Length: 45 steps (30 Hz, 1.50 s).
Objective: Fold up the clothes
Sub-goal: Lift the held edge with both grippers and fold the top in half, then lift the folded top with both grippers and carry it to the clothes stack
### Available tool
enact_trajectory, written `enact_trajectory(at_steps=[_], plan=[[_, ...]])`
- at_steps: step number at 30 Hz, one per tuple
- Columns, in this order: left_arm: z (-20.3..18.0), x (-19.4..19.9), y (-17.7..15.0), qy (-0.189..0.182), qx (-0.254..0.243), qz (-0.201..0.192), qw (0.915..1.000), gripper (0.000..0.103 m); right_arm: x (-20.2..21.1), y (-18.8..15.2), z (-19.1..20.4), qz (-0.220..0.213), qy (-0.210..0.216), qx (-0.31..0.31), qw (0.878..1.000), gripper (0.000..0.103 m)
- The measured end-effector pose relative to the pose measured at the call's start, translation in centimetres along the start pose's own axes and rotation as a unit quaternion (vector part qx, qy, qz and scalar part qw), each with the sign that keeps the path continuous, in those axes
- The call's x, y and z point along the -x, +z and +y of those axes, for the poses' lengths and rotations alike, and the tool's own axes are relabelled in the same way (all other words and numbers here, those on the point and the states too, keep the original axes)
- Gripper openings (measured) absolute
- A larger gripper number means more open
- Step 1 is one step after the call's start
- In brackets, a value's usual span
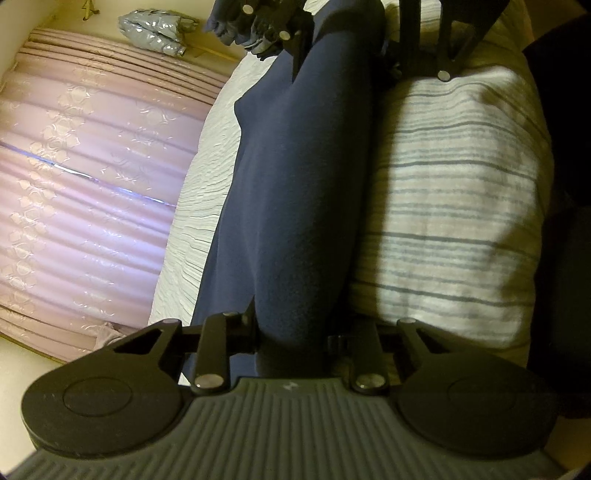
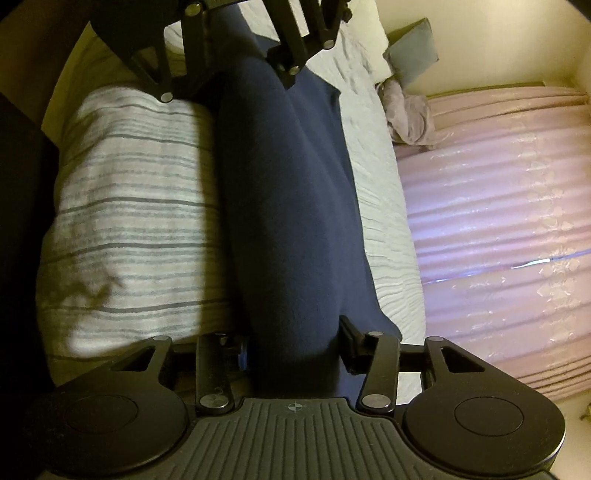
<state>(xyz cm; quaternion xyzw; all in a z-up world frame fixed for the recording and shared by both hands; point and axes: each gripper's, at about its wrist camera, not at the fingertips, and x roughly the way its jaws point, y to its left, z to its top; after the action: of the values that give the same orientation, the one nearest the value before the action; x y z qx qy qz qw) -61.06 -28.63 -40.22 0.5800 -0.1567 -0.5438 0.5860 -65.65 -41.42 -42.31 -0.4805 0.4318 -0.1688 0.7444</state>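
A dark navy garment (image 1: pixel 295 192) hangs stretched between my two grippers above a bed; it also shows in the right wrist view (image 2: pixel 291 206). My left gripper (image 1: pixel 291 336) is shut on one end of it, the cloth bunched between the jaws. My right gripper (image 2: pixel 295 343) is shut on the other end. Each gripper shows at the top of the other's view, the right gripper in the left wrist view (image 1: pixel 332 48) and the left gripper in the right wrist view (image 2: pixel 251 62), both clamped on the cloth. The fingertips are hidden by the fabric.
A grey-striped white bedspread (image 1: pixel 454 206) lies under the garment. A pink curtain (image 1: pixel 85 177) hangs beside the bed. A silvery quilted bundle (image 1: pixel 155 31) lies near the wall. A crumpled lilac cloth (image 2: pixel 410 110) and a grey pillow (image 2: pixel 413 48) lie by the bed's far corner.
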Motion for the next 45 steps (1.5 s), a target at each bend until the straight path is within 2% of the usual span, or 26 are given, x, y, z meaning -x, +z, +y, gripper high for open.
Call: enact_trajectory(at_steps=[10, 11, 15, 19, 23, 30, 34, 41, 45], plan=[[0.0, -0.2, -0.6, 0.002, -0.005, -0.013, 0.9999, 0.023, 0.1, -0.8, 0.2, -0.023, -0.004, -0.016, 1.0, 0.046], [0.0, -0.1, -0.7, 0.002, -0.008, -0.015, 0.9999, 0.022, 0.1, -0.8, 0.1, -0.024, -0.007, -0.014, 1.0, 0.04], [0.5, 0.4, -1.0, -0.005, -0.023, -0.029, 0.9993, 0.019, 0.5, -0.5, -0.4, -0.023, -0.007, -0.023, 0.999, 0.032], [1.2, 1.5, -1.6, 0.015, -0.049, -0.049, 0.9975, 0.019, 1.8, 0.0, -1.6, -0.025, -0.022, -0.03, 0.999, 0.029], [2.5, 2.9, -1.2, 0.041, -0.052, -0.067, 0.9955, 0.019, 3.8, 0.6, -2.5, -0.021, -0.041, -0.032, 0.998, 0.028], [4.3, 4.2, 1.8, 0.078, -0.067, -0.104, 0.9893, 0.019, 7.1, -0.8, -4.6, -0.011, -0.077, -0.051, 0.996, 0.028], [6.2, 2.8, 4.5, 0.097, -0.083, -0.125, 0.9839, 0.019, 7.9, -3.0, -6.9, -0.015, -0.101, -0.064, 0.993, 0.028], [10.8, -3.5, 9.1, 0.102, -0.117, -0.132, 0.979, 0.019, 4.4, -7.5, -12.7, -0.042, -0.132, -0.094, 0.986, 0.028], [13.9, -5.9, 11.6, 0.075, -0.133, -0.133, 0.9793, 0.019, 2.3, -9.4, -16.1, -0.045, -0.126, -0.126, 0.983, 0.028]])
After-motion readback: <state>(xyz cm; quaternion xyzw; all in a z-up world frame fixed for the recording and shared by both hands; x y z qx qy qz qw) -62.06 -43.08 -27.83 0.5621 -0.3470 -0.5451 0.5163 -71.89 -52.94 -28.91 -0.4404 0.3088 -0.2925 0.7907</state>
